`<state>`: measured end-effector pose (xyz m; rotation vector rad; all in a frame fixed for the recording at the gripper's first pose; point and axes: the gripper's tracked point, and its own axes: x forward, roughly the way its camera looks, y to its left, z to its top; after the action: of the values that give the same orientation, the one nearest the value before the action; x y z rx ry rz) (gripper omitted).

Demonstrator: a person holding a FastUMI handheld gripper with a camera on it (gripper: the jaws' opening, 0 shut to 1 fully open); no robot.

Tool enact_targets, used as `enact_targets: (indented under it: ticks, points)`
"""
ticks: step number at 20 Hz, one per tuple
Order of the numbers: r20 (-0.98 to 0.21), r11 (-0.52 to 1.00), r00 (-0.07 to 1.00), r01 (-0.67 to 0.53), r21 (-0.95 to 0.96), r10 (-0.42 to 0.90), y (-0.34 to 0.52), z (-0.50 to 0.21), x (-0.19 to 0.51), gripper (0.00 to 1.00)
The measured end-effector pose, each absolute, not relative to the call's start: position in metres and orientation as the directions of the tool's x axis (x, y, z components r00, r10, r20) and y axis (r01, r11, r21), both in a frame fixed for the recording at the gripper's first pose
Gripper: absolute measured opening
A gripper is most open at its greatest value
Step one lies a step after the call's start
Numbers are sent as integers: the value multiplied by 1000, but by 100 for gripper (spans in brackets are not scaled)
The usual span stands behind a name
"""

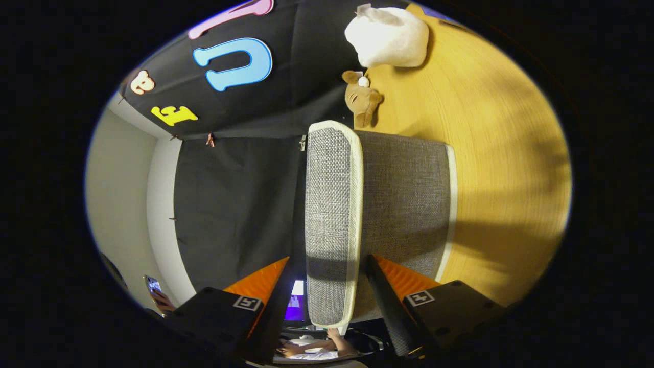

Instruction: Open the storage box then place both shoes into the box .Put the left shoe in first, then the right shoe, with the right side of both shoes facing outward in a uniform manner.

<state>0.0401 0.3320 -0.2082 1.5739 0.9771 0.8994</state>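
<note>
While the storage box point(403, 204) stands closed, the gripper point(329, 286) clamps its lid point(333, 220).

The storage box point(403, 204) is seen as a grey woven-fabric box with pale cream trim along its edges. It rests on the yellow wooden surface point(500, 168), and its lid point(332, 220) is seen edge-on, lying between the two fingers. Whether the fingers press on the lid cannot be told. The box interior is hidden.
</note>
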Motion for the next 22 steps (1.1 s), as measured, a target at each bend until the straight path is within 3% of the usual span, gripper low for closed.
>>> enact_targets:
  ticks: [1,6,11,22]
  points:
    - [96,-164,387,147,976,917,332,-208,38,81]
    - [170,-256,459,132,958,872,321,-196,48,4]
    - [47,-101,475,89,991,879,317,-188,45,5]
    - [-5,77,591,-97,992,806,335,-58,84,5]
